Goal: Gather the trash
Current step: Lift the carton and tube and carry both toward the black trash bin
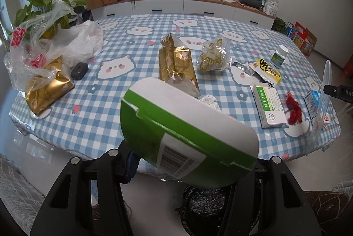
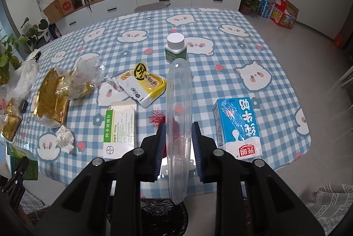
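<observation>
Both grippers are loaded. The left gripper (image 1: 189, 161) has its fingers clamped on a green-and-white carton (image 1: 187, 136); the right gripper (image 2: 178, 143) has its fingers closed on a clear plastic lid (image 2: 178, 117) held edge-on. Below each pair of fingers sits a bin lined with a black bag (image 2: 163, 218), so I judge both pieces are about to be dropped.

Much remains on the checked surface (image 2: 220, 22) beyond the fingers: a gold wrapper (image 1: 176, 64), a medicine box (image 2: 120, 130), a yellow snack packet (image 2: 143, 86), a crumpled tissue (image 2: 65, 139), red fluff (image 1: 292, 109), a milk carton (image 2: 238, 128) and a pill bottle (image 2: 175, 47). The task looks far from finished.
</observation>
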